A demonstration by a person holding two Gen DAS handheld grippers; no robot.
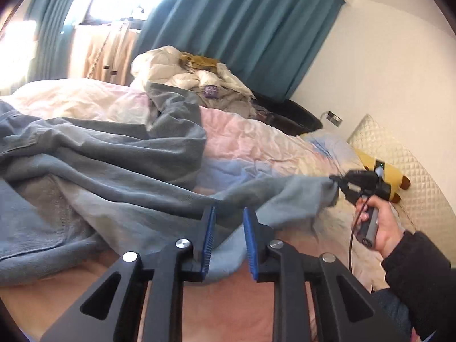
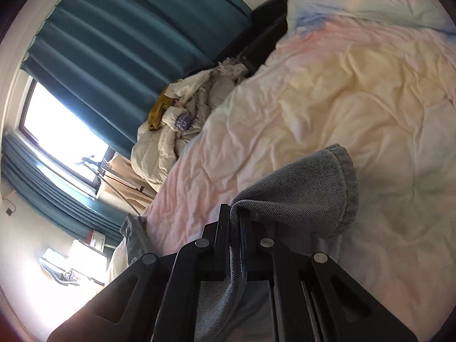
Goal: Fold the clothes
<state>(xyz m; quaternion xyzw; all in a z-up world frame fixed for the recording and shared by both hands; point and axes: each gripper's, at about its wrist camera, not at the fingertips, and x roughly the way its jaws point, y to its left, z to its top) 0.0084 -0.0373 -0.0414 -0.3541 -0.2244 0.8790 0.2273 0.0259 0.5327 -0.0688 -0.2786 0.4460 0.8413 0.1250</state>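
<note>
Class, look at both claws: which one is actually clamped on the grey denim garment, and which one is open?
The right claw is shut on the grey denim garment, gripping a hemmed corner. The left claw is open, its blue pads apart above the cloth.

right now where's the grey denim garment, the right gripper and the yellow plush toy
grey denim garment [image 1: 114,154]: left wrist view, on its crumpled middle
right gripper [image 1: 337,183]: left wrist view, at its fingertips, pinching the garment's corner
yellow plush toy [image 1: 370,161]: left wrist view, on its yellow body

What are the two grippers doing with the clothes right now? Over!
Left gripper open, jaws over the grey-blue denim garment. Right gripper shut on its hem, lifted off the pastel quilt. Nothing in the way.
</note>
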